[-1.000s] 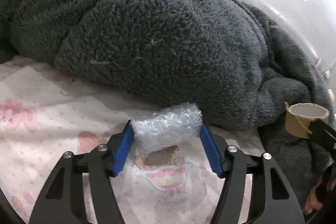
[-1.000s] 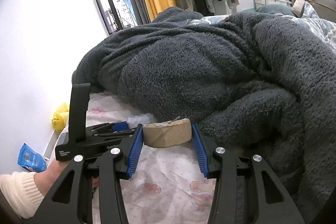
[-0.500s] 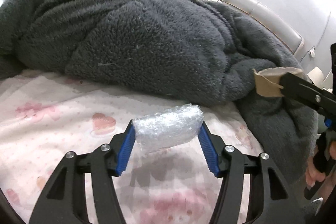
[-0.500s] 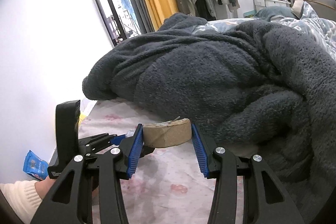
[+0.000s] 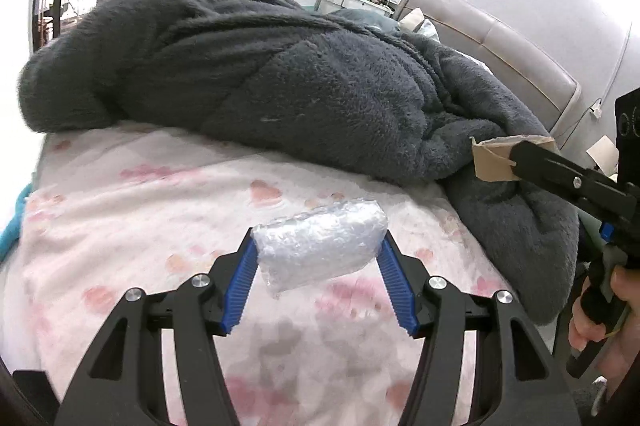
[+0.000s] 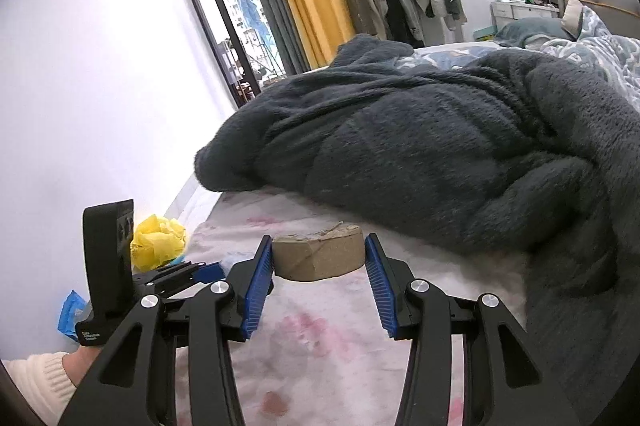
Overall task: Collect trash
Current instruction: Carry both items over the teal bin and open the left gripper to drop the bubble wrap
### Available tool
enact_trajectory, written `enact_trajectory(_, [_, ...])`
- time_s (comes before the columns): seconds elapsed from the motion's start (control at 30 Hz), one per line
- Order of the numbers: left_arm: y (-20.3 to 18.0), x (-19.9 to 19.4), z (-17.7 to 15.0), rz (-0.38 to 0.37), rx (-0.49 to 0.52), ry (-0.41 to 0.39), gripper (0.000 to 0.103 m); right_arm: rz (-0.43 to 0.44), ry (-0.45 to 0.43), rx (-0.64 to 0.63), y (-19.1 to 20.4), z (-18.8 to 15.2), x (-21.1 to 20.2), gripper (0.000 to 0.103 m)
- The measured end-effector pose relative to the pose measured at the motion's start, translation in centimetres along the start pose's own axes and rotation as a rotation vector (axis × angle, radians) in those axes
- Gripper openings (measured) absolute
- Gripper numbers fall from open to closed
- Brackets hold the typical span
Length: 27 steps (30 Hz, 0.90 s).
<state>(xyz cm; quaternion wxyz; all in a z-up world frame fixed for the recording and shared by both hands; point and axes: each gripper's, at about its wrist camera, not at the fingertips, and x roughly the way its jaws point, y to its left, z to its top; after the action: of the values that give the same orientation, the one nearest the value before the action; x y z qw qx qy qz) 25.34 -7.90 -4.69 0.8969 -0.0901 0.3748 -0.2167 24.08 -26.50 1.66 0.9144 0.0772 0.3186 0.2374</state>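
Two bits of trash are now lifted clear of the sheet (image 5: 120, 210), so next is probably a bin. Left gripper (image 5: 318, 256) is clamped on a crinkly bubble wrap wad (image 5: 320, 246); right gripper (image 6: 319, 258) on a stubby cardboard tube (image 6: 318, 258). Fuzzy grey blanket (image 5: 320, 82) now sits farther off at 12 o'clock.
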Motion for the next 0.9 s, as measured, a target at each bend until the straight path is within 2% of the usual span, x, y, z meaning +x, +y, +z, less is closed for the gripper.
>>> enact_trajectory(0.23, [2.2,-3.8,-2.2,0.039,-0.008,-0.011,0.062,0.025,0.003,-0.007,3.4,-1.6,0.0,0.047])
enact_trajectory(0.9, [10.4,-13.2,-7.7,0.182,-0.074,-0.021,0.062,0.128,0.043,-0.047,14.5,-5.4,3.3,0.047])
